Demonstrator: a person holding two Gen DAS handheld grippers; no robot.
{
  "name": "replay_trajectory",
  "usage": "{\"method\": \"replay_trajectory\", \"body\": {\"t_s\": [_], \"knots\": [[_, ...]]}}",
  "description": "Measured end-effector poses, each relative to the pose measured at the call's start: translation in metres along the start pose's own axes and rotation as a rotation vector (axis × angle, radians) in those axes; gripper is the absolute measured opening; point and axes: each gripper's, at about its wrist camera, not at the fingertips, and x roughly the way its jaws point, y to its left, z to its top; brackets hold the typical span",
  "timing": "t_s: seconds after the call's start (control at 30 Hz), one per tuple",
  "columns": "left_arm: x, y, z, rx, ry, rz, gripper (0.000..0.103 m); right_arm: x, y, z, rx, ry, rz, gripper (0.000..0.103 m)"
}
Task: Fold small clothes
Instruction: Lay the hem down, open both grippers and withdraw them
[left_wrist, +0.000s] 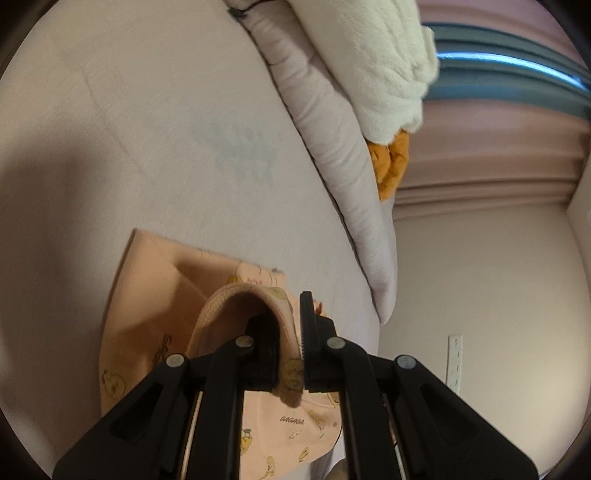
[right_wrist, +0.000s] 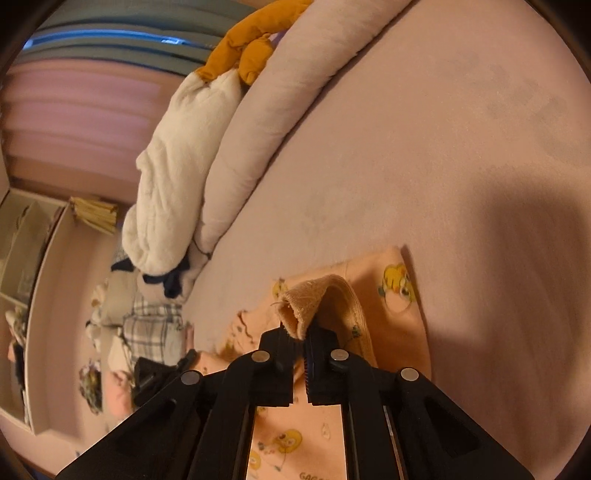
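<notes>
A small peach garment (left_wrist: 147, 314) printed with yellow cartoon ducks lies on the pale pink bed. My left gripper (left_wrist: 290, 332) is shut on its ribbed hem (left_wrist: 225, 314), which folds up over the left finger and hangs between the two. The same garment shows in the right wrist view (right_wrist: 391, 306). My right gripper (right_wrist: 301, 334) is shut on another part of the ribbed hem (right_wrist: 310, 299), lifted into a small peak above the flat cloth.
A rolled pale quilt (left_wrist: 332, 147) with a white fluffy blanket (left_wrist: 384, 62) and orange cloth (left_wrist: 391, 162) lies along the bed's far side. Pink curtains (left_wrist: 498, 147) hang behind. Checked clothes (right_wrist: 151, 332) and shelves (right_wrist: 22, 240) stand beside the bed.
</notes>
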Motion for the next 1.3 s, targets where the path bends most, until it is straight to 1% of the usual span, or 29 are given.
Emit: {"method": "replay_trajectory", "body": {"t_s": [0.07, 0.1, 0.13, 0.17, 0.23, 0.3, 0.33, 0.37, 0.4, 0.43, 0.5, 0.53, 0.6, 0.63, 0.67, 0.7, 0.73, 0.77, 0.83, 0.9, 0.93, 0.97, 1.0, 1.03, 1.1, 1.17, 1.2, 1.27, 1.3], "knots": [[0.004, 0.007, 0.005, -0.042, -0.017, 0.034, 0.007, 0.006, -0.005, 0.005, 0.038, -0.027, -0.026, 0.007], [0.004, 0.011, 0.007, -0.057, -0.025, 0.071, 0.007, 0.008, -0.008, 0.007, 0.066, -0.037, -0.037, 0.007], [0.003, 0.016, 0.008, -0.08, -0.039, 0.116, 0.009, 0.011, -0.015, 0.009, 0.112, -0.042, -0.058, 0.008], [0.002, 0.022, 0.01, -0.103, -0.05, 0.139, 0.013, 0.013, -0.019, 0.01, 0.142, -0.046, -0.066, 0.008], [-0.004, 0.031, 0.014, -0.132, -0.05, 0.138, 0.024, 0.014, -0.025, 0.012, 0.173, -0.065, -0.054, 0.008], [-0.014, 0.031, 0.016, -0.113, -0.064, 0.145, 0.026, 0.007, -0.024, 0.013, 0.167, -0.085, -0.061, 0.011], [-0.025, 0.028, 0.017, -0.069, -0.087, 0.183, 0.029, 0.002, -0.022, 0.012, 0.156, -0.101, -0.068, 0.019], [-0.035, 0.025, 0.016, -0.039, -0.105, 0.211, 0.032, -0.006, -0.02, 0.012, 0.141, -0.123, -0.077, 0.035], [-0.042, 0.026, 0.015, -0.027, -0.118, 0.215, 0.038, -0.013, -0.018, 0.013, 0.132, -0.153, -0.079, 0.042], [-0.054, 0.026, 0.015, -0.02, -0.138, 0.203, 0.04, -0.024, -0.014, 0.012, 0.116, -0.191, -0.074, 0.046], [-0.066, 0.024, 0.011, -0.002, -0.142, 0.173, 0.04, -0.034, -0.006, 0.011, 0.071, -0.217, -0.067, 0.046], [-0.07, 0.023, 0.008, 0.021, -0.136, 0.157, 0.04, -0.039, 0.002, 0.008, 0.021, -0.205, -0.065, 0.046], [-0.071, 0.012, -0.001, 0.088, -0.101, 0.128, 0.04, -0.037, 0.017, 0.001, -0.076, -0.168, -0.078, 0.046], [-0.067, 0.005, -0.006, 0.126, -0.065, 0.108, 0.04, -0.037, 0.024, -0.004, -0.125, -0.145, -0.094, 0.046], [-0.059, -0.002, -0.011, 0.159, -0.012, 0.093, 0.04, -0.034, 0.033, -0.013, -0.183, -0.119, -0.115, 0.046], [-0.046, -0.009, -0.017, 0.19, 0.062, 0.072, 0.04, -0.032, 0.037, -0.02, -0.217, -0.1, -0.12, 0.046], [-0.035, -0.013, -0.022, 0.208, 0.113, 0.059, 0.04, -0.03, 0.04, -0.028, -0.248, -0.075, -0.125, 0.046], [-0.022, -0.018, -0.028, 0.229, 0.159, 0.06, 0.04, -0.026, 0.044, -0.036, -0.271, -0.057, -0.13, 0.046], [0.005, -0.025, -0.032, 0.267, 0.192, 0.116, 0.04, -0.021, 0.047, -0.05, -0.299, -0.023, -0.12, 0.046], [0.032, -0.02, -0.025, 0.254, 0.198, 0.186, 0.041, -0.018, 0.048, -0.059, -0.308, -0.009, -0.104, 0.046], [0.04, -0.016, -0.019, 0.238, 0.188, 0.221, 0.039, -0.018, 0.049, -0.061, -0.31, -0.003, -0.098, 0.046], [0.045, -0.009, -0.014, 0.197, 0.168, 0.233, 0.037, -0.02, 0.049, -0.064, -0.312, -0.001, -0.095, 0.046], [0.045, -0.003, -0.004, 0.129, 0.133, 0.196, 0.037, -0.021, 0.05, -0.066, -0.312, -0.005, -0.09, 0.046], [0.038, -0.003, 0.003, 0.082, 0.064, 0.162, 0.037, -0.024, 0.05, -0.067, -0.315, -0.008, -0.083, 0.046], [0.016, -0.011, 0.015, 0.058, -0.075, 0.107, 0.04, -0.028, 0.052, -0.068, -0.324, -0.024, -0.088, 0.046], [-0.008, -0.02, 0.02, 0.055, -0.179, 0.073, 0.051, -0.03, 0.054, -0.071, -0.338, -0.035, -0.099, 0.046], [-0.014, -0.022, 0.019, 0.064, -0.185, 0.073, 0.062, -0.034, 0.053, -0.074, -0.349, -0.038, -0.109, 0.046], [-0.026, -0.027, 0.011, 0.127, -0.156, 0.1, 0.063, -0.034, 0.056, -0.079, -0.369, -0.046, -0.138, 0.046], [-0.034, -0.027, 0.003, 0.179, -0.127, 0.134, 0.063, -0.037, 0.055, -0.08, -0.376, -0.049, -0.144, 0.046]]}}
